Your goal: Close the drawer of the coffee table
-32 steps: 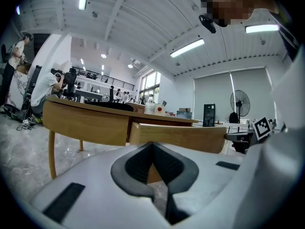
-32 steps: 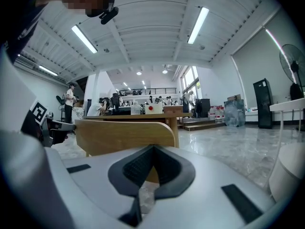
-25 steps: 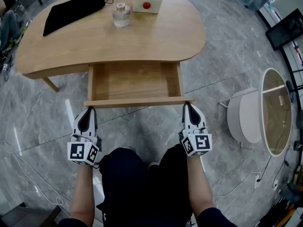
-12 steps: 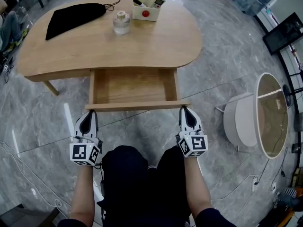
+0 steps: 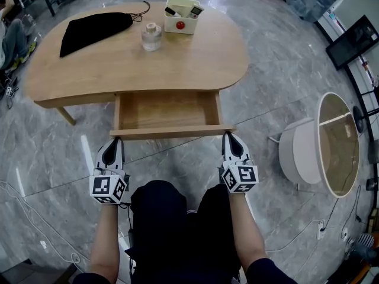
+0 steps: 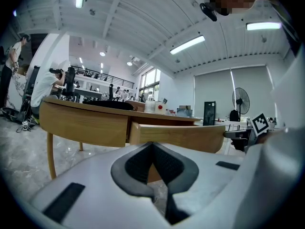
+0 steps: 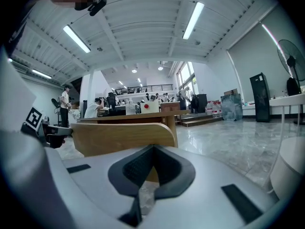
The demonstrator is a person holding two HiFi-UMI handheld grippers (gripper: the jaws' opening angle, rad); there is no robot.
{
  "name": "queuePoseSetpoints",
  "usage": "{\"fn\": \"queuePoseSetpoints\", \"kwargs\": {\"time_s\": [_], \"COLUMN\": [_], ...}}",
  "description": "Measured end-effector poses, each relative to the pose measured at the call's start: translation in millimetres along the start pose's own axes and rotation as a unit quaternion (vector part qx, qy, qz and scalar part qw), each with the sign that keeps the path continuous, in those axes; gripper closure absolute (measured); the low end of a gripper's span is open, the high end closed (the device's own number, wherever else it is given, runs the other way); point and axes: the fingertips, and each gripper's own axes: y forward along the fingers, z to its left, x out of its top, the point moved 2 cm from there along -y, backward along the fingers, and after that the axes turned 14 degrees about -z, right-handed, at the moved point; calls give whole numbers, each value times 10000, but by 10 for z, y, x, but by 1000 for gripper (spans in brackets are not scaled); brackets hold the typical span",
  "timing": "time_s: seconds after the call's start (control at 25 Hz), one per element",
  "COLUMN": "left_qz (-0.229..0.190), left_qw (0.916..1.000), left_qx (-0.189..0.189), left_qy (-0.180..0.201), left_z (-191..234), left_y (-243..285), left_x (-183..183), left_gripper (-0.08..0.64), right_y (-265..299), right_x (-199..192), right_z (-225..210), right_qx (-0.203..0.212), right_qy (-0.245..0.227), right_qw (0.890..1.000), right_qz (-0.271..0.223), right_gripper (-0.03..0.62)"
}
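Drawer [image 5: 169, 111] slid further under table [image 5: 118, 58] since a second ago, still part open. We hold left gripper [image 5: 112, 142] and right gripper [image 5: 228, 136] pinched closed, empty, tips at drawer front's two ends. Closed jaws act as blunt pushers, even shove, no racking.

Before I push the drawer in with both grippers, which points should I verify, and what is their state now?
1. Light wooden drawer partly open, push needed: ok.
2. Visible part of its inside holds nothing: ok.
3. Left gripper and right gripper both shut, one at each end of the drawer front: ok.
4. Tips truly touching the front: cannot tell.
5. Space behind the drawer under the oval wooden table: hidden, cannot tell.
6. Clear glass jar and white box stand far from the near table edge: ok.
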Motion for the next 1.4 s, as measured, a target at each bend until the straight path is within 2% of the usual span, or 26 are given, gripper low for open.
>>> {"fn": "queuePoseSetpoints", "kwargs": {"time_s": [0.28,0.6,0.84,1.2,1.4], "left_qz": [55,5,35,213,349], "left_qw": [9999,9999,9999,9998,9993], "left_qx": [-98,-11,27,62,87], "left_qy": [-54,-107,-96,-20,44], "left_z": [43,105,98,101,65], "left_y": [78,148,172,194,155], "left_x": [-2,-13,-41,-40,-39], "left_gripper": [535,535,535,535,535], "right_y": [79,152,171,196,146], "right_x": [6,-6,-33,-49,-45], "right_z": [2,21,-1,-14,-19], "right_qx": [-93,17,36,147,106], "right_qy": [158,-57,-29,-64,82], "right_qw": [9998,10000,10000,9999,9999], "right_qz": [-21,39,26,42,109], "right_gripper": [566,566,566,566,566]}}
